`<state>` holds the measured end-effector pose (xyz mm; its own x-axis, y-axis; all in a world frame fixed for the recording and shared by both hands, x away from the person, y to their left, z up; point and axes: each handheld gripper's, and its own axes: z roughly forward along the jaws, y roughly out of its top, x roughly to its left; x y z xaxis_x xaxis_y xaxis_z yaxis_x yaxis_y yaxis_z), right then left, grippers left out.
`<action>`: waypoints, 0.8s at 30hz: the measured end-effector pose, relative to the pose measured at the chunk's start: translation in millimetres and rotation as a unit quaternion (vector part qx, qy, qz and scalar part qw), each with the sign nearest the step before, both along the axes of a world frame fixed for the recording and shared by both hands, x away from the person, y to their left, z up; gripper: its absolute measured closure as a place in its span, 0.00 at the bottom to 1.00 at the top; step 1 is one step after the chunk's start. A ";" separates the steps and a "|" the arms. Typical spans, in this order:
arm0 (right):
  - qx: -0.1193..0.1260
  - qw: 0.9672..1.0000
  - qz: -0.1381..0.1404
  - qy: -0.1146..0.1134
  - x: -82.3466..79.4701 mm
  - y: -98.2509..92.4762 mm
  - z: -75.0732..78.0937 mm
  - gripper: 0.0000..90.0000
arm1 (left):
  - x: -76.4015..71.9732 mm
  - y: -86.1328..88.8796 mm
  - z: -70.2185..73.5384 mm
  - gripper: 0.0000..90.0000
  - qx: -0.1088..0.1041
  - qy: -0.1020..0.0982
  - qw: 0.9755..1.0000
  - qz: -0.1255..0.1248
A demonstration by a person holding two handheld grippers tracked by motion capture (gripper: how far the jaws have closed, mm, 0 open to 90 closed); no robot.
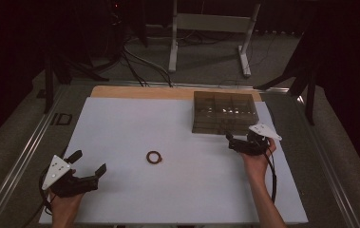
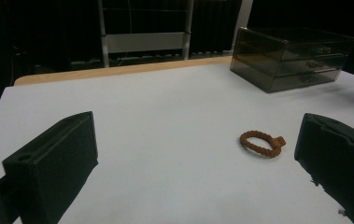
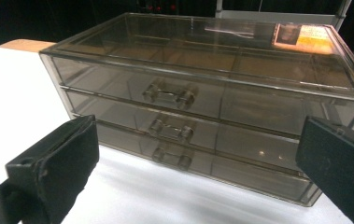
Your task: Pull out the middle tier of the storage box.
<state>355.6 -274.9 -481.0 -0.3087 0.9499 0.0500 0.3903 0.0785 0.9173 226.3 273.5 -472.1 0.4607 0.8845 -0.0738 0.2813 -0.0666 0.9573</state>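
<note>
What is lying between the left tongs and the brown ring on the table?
Nothing: in the left gripper view, bare white table runs from the open left tongs to the brown ring. The high view shows the same gap.

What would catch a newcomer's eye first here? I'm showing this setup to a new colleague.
Likely the small brown braided ring, alone mid-table on the white sheet. Next, the smoky see-through drawer box at the far right, its three drawers shut, with the right hand-held gripper open just before it. The left hand-held gripper waits open, near left.
</note>
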 end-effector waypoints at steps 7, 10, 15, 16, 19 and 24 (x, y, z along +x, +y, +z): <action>-0.008 1.000 -0.003 0.001 5.5 -0.4 -3.7 0.00 | 0.2 0.0 -0.2 0.01 0.001 0.001 1.000 0.000; -0.010 1.000 -0.007 0.007 10.4 -0.3 -8.1 0.00 | 0.1 -0.1 -0.3 0.01 0.001 0.001 1.000 0.000; -0.005 1.000 -0.014 0.014 15.8 0.4 -13.7 0.00 | 0.0 0.5 -0.2 0.01 0.000 0.001 1.000 0.000; -0.004 1.000 -0.014 0.016 16.9 0.3 -14.7 0.00 | -0.1 0.5 -0.2 0.01 0.000 0.000 1.000 0.000; 0.002 1.000 -0.018 0.018 20.2 0.0 -16.9 0.00 | -0.1 0.6 -0.2 0.01 0.000 0.001 1.000 0.001; 0.002 1.000 -0.014 0.026 24.9 1.2 -18.9 0.00 | -0.3 1.0 -0.3 0.01 -0.001 0.001 1.000 0.002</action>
<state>380.5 -273.7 -499.8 -0.2780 0.9581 0.0693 0.4394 0.0627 0.8961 226.0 274.5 -472.4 0.4574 0.8859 -0.0767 0.2827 -0.0631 0.9571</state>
